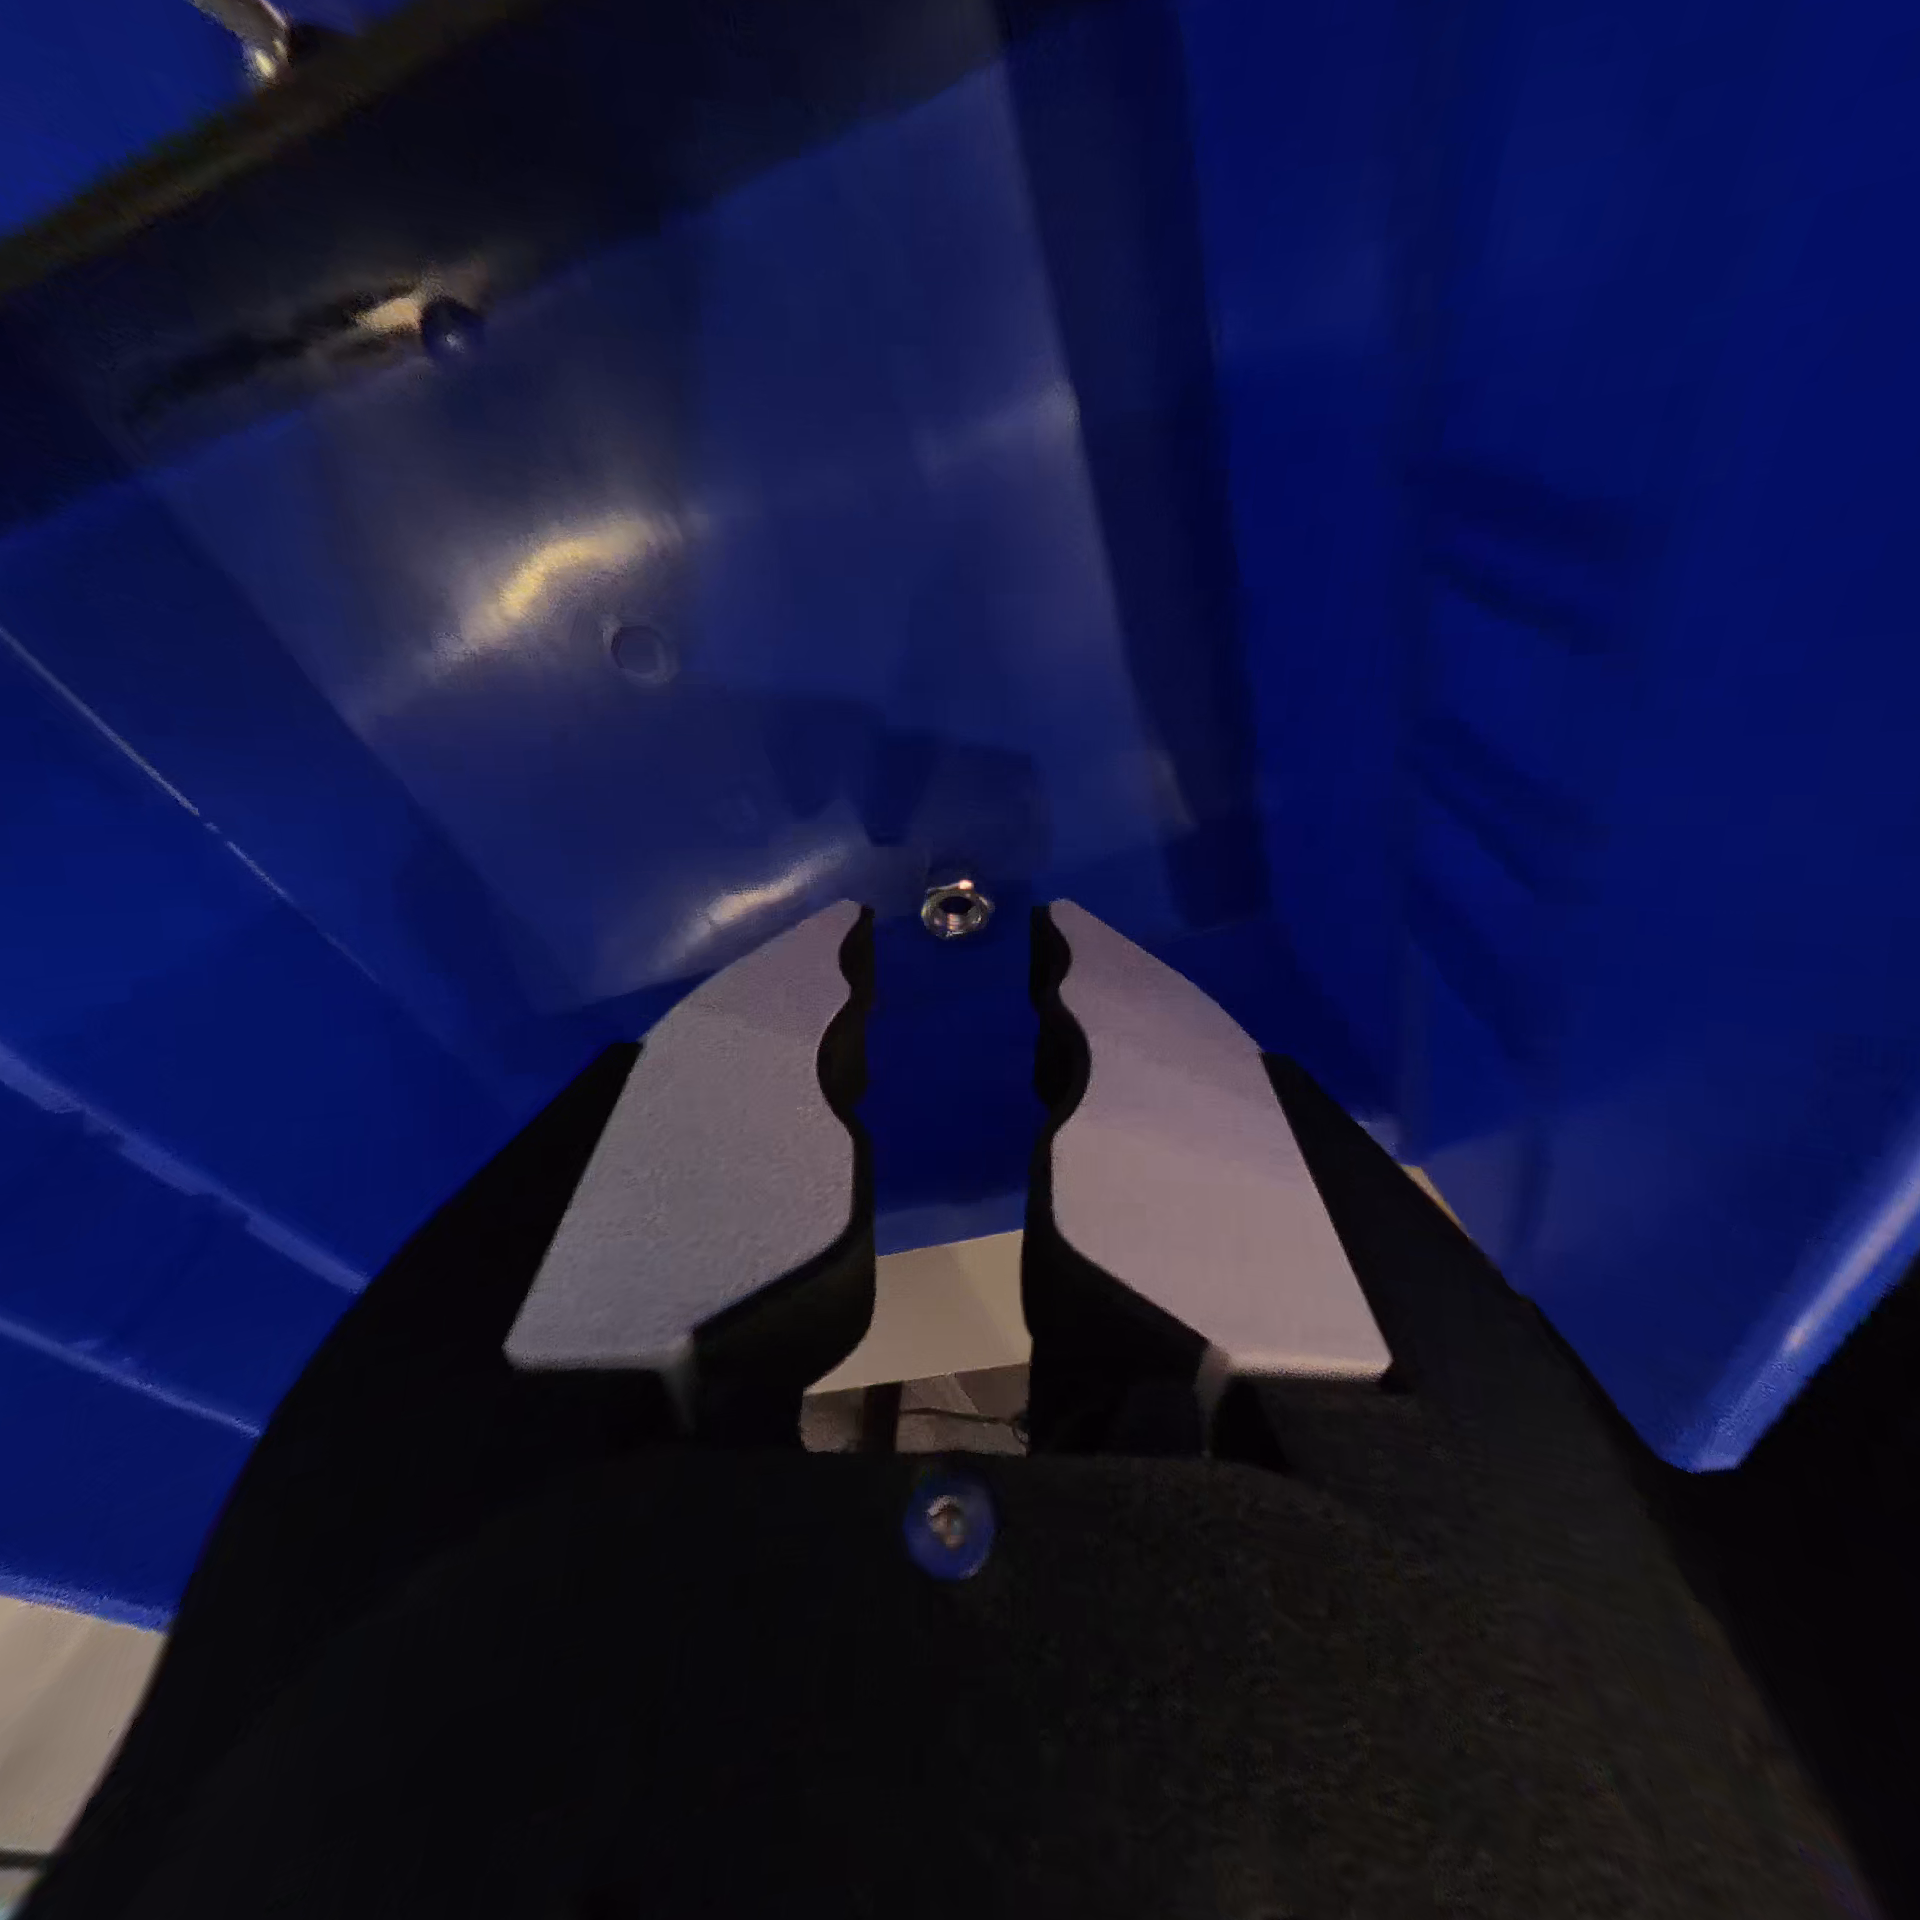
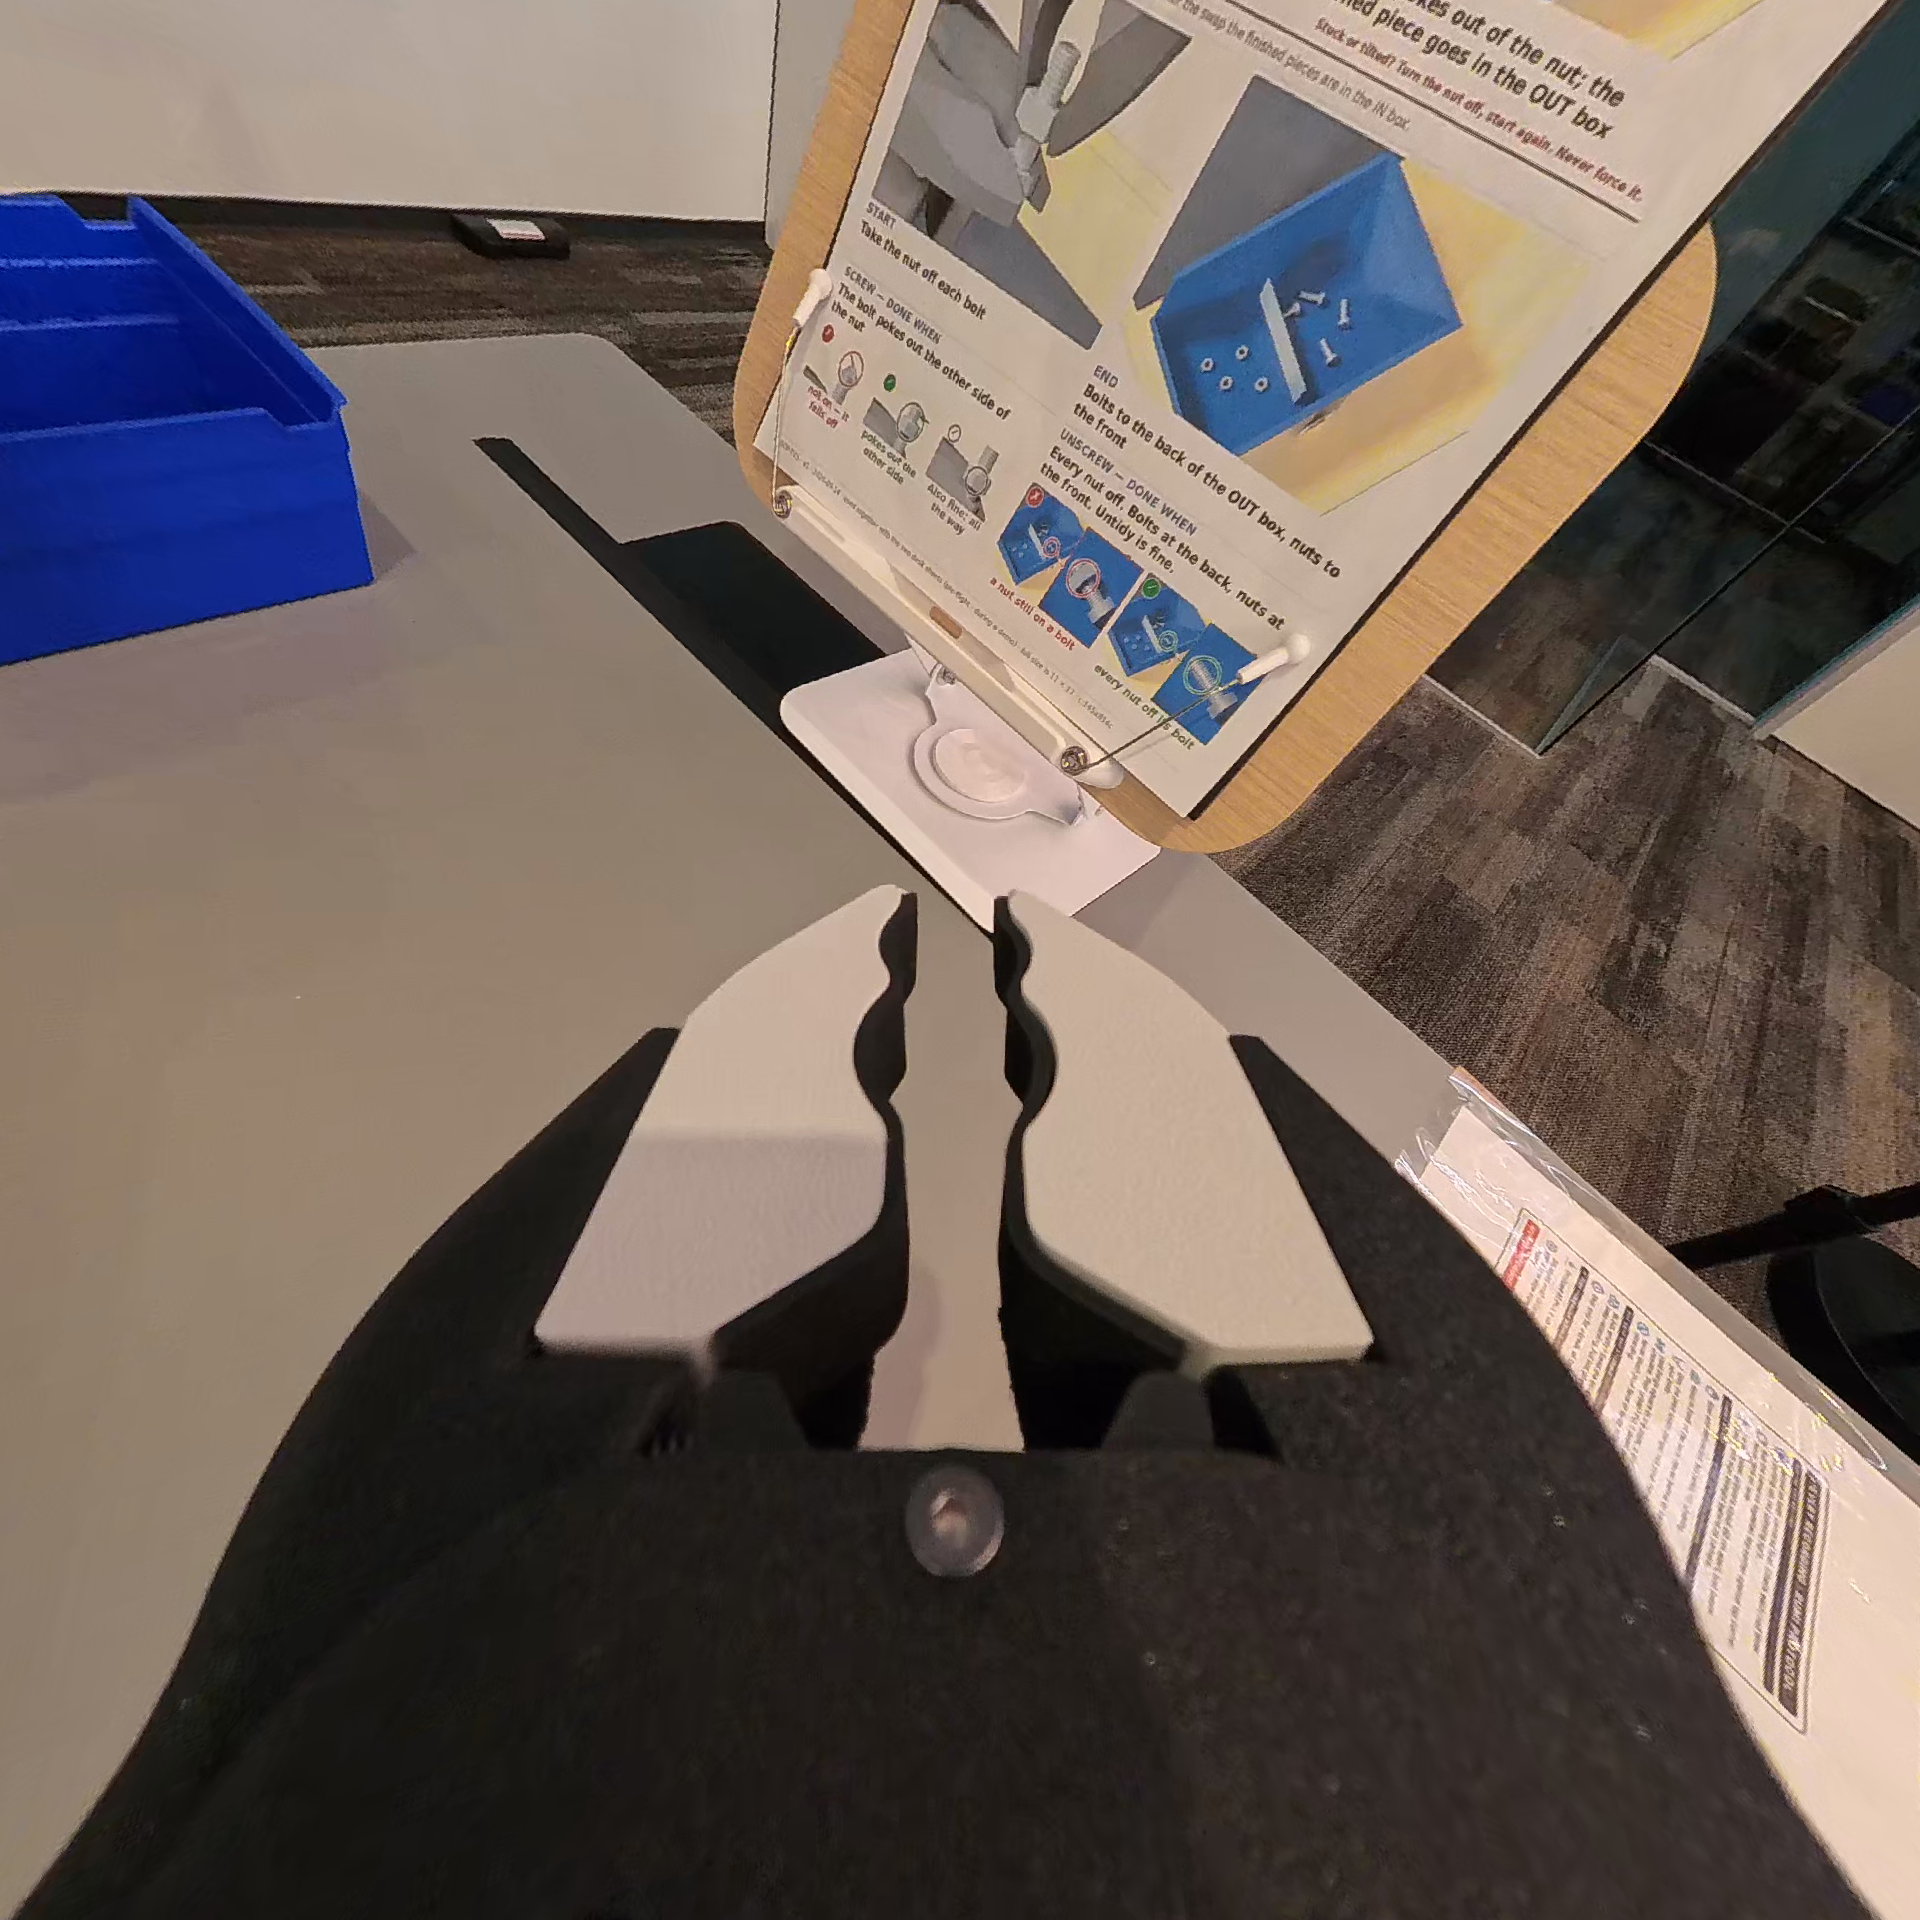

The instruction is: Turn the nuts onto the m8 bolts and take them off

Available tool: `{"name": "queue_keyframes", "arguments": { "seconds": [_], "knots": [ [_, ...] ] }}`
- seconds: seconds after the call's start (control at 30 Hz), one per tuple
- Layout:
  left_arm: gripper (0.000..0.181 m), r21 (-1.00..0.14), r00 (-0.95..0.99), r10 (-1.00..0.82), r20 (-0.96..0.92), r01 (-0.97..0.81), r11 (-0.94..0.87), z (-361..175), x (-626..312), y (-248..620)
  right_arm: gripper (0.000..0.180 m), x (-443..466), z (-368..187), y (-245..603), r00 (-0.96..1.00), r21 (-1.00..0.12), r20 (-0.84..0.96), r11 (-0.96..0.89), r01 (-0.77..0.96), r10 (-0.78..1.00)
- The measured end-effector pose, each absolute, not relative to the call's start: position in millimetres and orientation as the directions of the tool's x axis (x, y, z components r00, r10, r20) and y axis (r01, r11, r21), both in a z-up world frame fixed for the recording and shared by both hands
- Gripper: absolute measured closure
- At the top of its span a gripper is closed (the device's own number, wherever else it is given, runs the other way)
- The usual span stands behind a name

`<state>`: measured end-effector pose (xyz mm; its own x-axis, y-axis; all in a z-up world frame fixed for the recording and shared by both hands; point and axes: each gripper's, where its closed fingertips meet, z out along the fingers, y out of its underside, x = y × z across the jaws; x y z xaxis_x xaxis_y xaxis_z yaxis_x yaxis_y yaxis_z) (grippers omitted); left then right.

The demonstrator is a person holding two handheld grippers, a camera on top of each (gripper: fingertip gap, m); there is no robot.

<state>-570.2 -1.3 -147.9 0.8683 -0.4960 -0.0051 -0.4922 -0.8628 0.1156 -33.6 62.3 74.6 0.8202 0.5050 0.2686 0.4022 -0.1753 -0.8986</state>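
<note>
left gripper [image 1: 951,914], jaws parted, empty, over nut [image 1: 956,910] in blue bin [image 1: 520,623]; right gripper [image 2: 956,914] parted, empty. risk: the small nut may slip aside on closing.

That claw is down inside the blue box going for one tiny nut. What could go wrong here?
The nut lies just past the tips of the open left claw, so closing now may miss or flick it away. It lies flat on the blue box floor, which looks hard to pinch. The right claw is open and empty over the table, holding no bolt.
</note>
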Motion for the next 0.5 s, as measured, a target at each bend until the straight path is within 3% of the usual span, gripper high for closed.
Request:
{"name": "queue_keyframes", "arguments": {
  "seconds": [0.5],
  "knots": [
    [0.150, 0.249, 0.894, -0.448, -0.002, -0.434, -0.866, -160.0, -577.4, -2.3, 0.167, -35.3, 72.3, 62.1, 0.811, -0.890, 0.275, -0.181, 0.418, 0.516]
  ]
}}
